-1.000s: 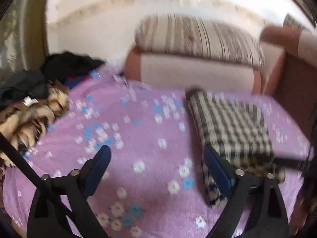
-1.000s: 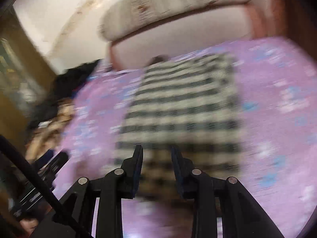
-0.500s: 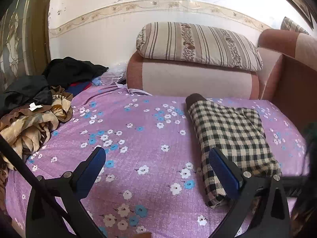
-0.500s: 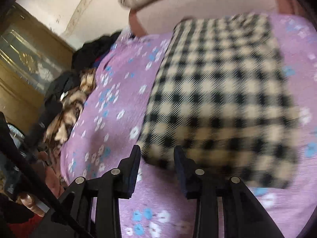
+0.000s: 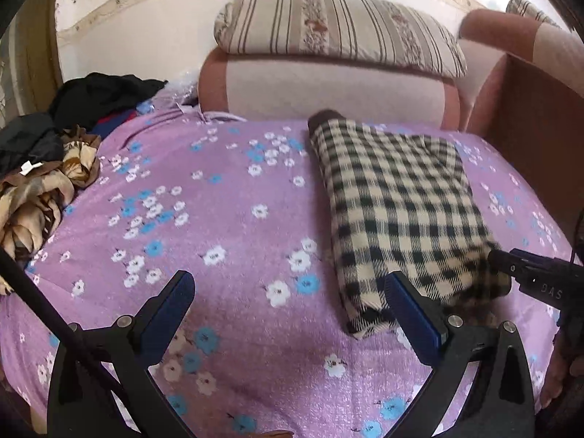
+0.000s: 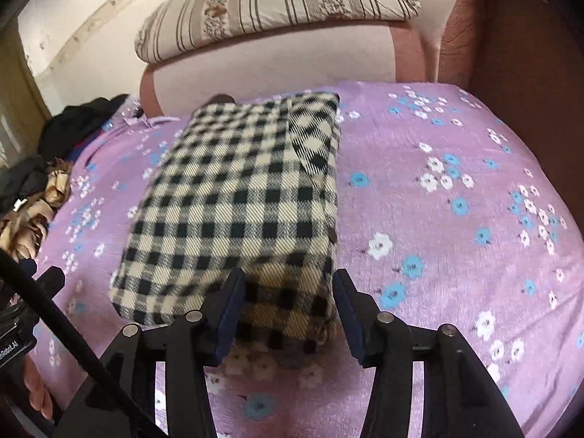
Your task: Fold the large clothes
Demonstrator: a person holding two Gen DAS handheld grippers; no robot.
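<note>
A black-and-cream checked garment (image 5: 398,200) lies folded into a long rectangle on the purple flowered bed cover (image 5: 204,226); it also shows in the right wrist view (image 6: 241,204). My left gripper (image 5: 288,299) is wide open and empty, hovering over the cover just left of the garment's near end. My right gripper (image 6: 286,299) is open, its fingers on either side of the garment's near right corner, not clamped. The right gripper's tip shows in the left wrist view (image 5: 525,270) at that corner.
A heap of unfolded clothes, tan and black (image 5: 40,168), lies at the bed's left edge. A striped pillow (image 5: 335,33) rests on the pink headboard cushion (image 5: 328,91) at the back. A brown wooden side panel (image 5: 540,120) stands at the right.
My right gripper has opened wider and pulled back to the garment's near right corner. The left gripper stays open and has shifted slightly closer to the bed.
</note>
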